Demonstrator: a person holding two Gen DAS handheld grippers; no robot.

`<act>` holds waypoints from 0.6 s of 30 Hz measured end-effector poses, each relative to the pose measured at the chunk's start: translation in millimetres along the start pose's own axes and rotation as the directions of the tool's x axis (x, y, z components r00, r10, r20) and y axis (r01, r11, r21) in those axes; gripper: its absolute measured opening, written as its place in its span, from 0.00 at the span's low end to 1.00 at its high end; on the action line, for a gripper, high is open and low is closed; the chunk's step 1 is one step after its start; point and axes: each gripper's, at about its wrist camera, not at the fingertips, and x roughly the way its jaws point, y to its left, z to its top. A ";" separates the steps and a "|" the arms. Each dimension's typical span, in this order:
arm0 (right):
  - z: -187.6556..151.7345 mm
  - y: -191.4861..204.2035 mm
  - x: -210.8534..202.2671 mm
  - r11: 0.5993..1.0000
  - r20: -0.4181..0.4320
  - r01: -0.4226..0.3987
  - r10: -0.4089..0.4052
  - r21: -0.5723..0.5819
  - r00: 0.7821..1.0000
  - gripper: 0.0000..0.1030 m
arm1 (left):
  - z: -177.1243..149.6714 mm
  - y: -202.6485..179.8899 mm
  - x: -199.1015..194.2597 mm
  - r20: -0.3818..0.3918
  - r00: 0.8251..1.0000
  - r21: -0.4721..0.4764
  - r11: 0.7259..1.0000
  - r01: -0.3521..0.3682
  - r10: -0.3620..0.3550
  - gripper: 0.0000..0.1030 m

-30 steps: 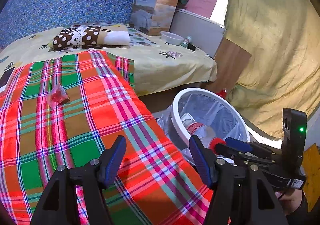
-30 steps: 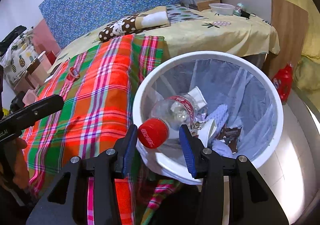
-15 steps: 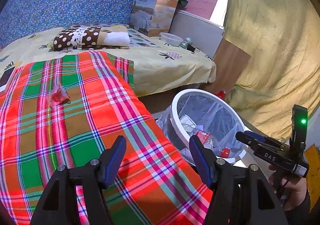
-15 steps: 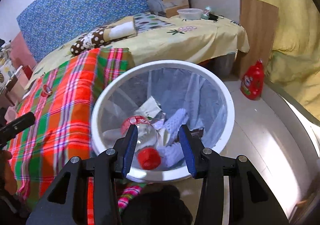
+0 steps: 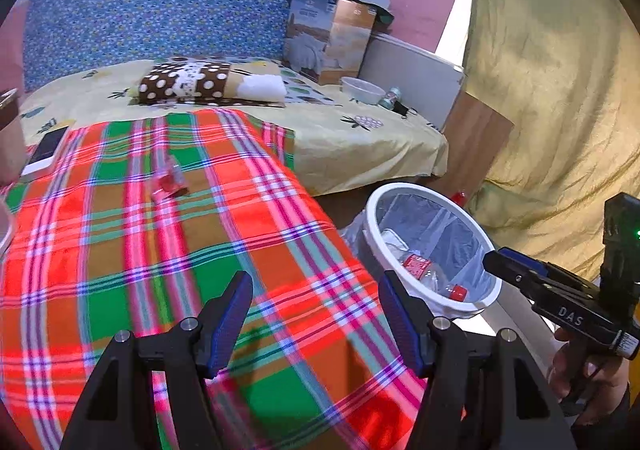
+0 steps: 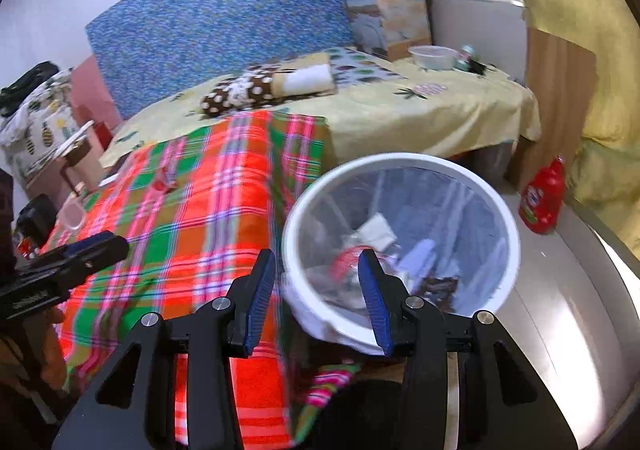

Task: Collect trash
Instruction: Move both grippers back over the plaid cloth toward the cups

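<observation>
A white trash bin (image 6: 400, 162) with a clear liner stands on the floor beside the bed. Inside it lies a clear plastic bottle (image 5: 424, 270) with a red label and red cap, among paper and wrappers. My right gripper (image 6: 316, 290) hangs open and empty above the bin's near rim. My left gripper (image 5: 316, 322) is open and empty over the plaid blanket (image 5: 120, 270). Farther up the blanket lies a small red wrapper (image 5: 168, 182), also in the right wrist view (image 6: 164, 180). Each gripper shows in the other's view: the right gripper (image 5: 520, 274), the left gripper (image 6: 80, 250).
A red detergent bottle (image 6: 544, 198) stands on the floor right of the bin. A clear plastic cup (image 6: 72, 214) and a phone (image 5: 44, 152) lie at the blanket's left edge. A pillow (image 5: 200, 86), a box (image 5: 328, 42) and a bowl (image 5: 362, 90) sit at the bed's far end.
The bottle, whose red cap was between my right gripper's fingers, has dropped into the bin. The right gripper has drawn back and up from the bin. The left gripper has shifted slightly.
</observation>
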 end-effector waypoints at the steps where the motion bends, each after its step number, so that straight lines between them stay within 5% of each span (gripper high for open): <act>1: -0.5 5.8 -0.7 1.000 0.003 -0.014 0.014 -0.010 1.000 0.44 | -2.0 3.5 -3.6 0.003 1.000 -0.007 1.000 -0.005 0.005 0.63; 18: -5.2 84.1 6.5 0.967 -0.042 -0.211 0.207 -0.145 0.977 0.44 | -27.1 69.5 -63.8 0.060 0.983 -0.113 0.980 -0.164 0.171 0.63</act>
